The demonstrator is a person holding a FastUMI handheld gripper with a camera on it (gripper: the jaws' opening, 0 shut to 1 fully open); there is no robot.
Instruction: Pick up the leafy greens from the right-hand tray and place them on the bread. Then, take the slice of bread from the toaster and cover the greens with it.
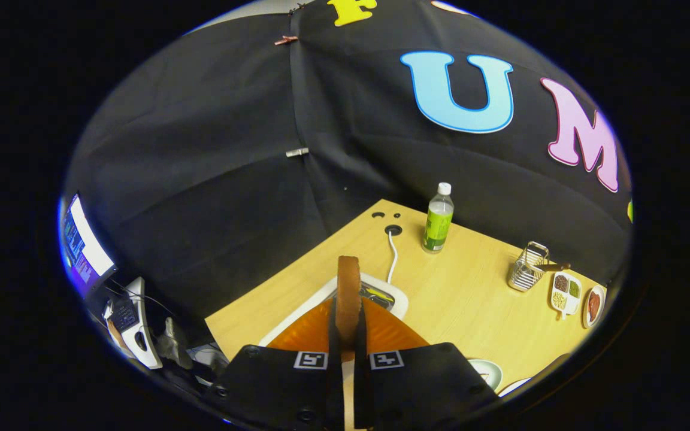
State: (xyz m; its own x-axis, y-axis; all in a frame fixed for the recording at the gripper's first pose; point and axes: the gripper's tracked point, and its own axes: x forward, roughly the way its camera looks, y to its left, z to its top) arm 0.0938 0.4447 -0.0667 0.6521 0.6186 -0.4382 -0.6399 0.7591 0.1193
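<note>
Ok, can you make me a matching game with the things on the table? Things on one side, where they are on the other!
Things:
1. bread slice
2. green bottle
3. wire basket
4. white cable

Places:
A. beside the little divided dish
B. pinched upright between the two fingers of the claw
C. running out of the round hole in the table
D. standing near the black cloth wall, next to the hole

Pairs: 1-B, 2-D, 3-A, 4-C

The pale wood-grain table [459, 299] looked smooth and matt. The clear plastic bottle [438, 219] shone glossily; the small wire metal basket [527, 267] gleamed. The black booth cloth [213, 179] lay matt.
</note>
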